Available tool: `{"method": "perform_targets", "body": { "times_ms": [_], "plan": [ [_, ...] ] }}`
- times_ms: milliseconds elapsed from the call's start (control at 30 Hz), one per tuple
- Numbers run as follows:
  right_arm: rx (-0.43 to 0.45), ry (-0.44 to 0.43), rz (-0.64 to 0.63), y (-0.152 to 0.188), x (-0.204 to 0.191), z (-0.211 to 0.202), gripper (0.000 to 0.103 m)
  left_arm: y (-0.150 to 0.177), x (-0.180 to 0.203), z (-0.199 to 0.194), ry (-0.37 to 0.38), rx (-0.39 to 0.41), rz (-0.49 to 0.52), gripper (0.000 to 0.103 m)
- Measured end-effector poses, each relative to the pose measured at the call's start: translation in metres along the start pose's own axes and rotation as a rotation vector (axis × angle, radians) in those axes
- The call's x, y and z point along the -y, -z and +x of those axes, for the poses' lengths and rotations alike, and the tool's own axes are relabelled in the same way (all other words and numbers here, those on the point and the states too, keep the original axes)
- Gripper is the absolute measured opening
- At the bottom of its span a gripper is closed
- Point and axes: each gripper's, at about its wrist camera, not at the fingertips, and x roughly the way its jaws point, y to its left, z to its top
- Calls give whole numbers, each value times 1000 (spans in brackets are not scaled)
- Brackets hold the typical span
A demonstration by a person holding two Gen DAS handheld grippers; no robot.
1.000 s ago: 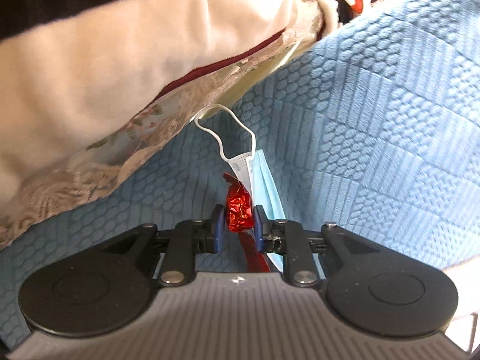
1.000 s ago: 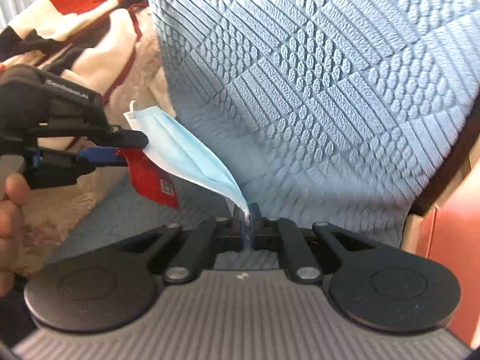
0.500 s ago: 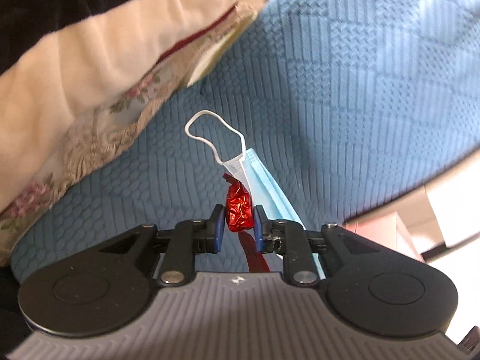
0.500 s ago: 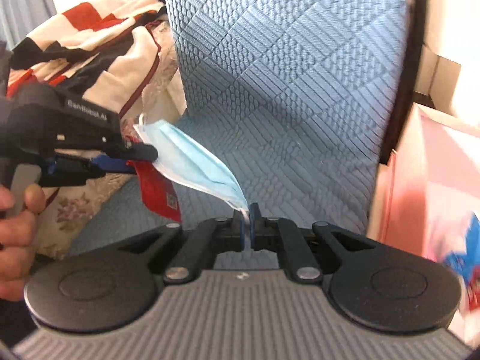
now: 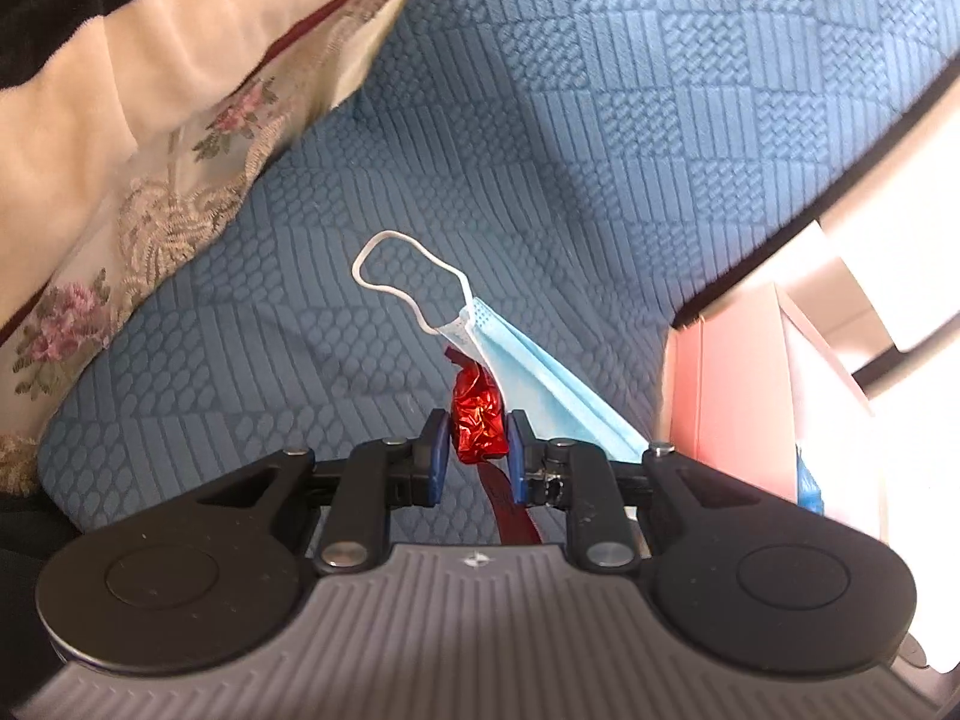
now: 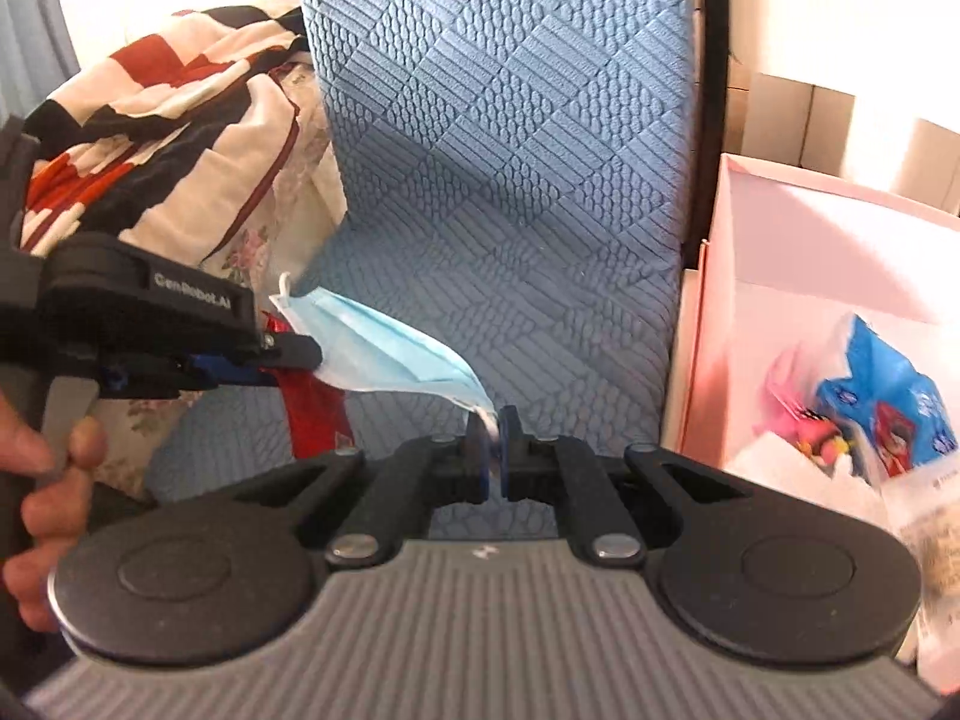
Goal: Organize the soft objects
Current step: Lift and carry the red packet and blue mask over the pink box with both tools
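My left gripper (image 5: 477,435) is shut on a crumpled red foil wrapper (image 5: 477,414), whose red tail hangs below the jaws. A light blue face mask (image 5: 540,384) hangs beside that wrapper, its white ear loop (image 5: 408,273) sticking out ahead. In the right wrist view the same mask (image 6: 384,354) stretches from the left gripper (image 6: 300,360) across to my right gripper (image 6: 492,450), which is shut on the mask's other end. Both are held in the air over a blue quilted cushion (image 6: 498,180).
A pink open box (image 6: 798,276) stands to the right of the cushion, with a blue packet (image 6: 888,402) and a pink item inside. Striped and floral bedding (image 5: 150,108) is piled at the left. A hand (image 6: 42,498) grips the left tool.
Both grippers have carried the mask and wrapper to the right across the cushion. The pink box has come further into both views and the bedding has slid off to the left.
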Motion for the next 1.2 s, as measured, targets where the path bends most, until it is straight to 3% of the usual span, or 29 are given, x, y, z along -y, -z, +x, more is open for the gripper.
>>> {"method": "perform_targets", "body": {
  "times_ms": [333,600,1200],
  "plan": [
    [97,30,32,-14,18,-42,6,1,36,-20,67,13,75,24],
    [180,74,58,-39,42,-72,7,-10,90,-43,117,68,179,24],
    [281,175,97,-74,119,-142,7,10,216,-52,239,58,341,24]
  ]
}}
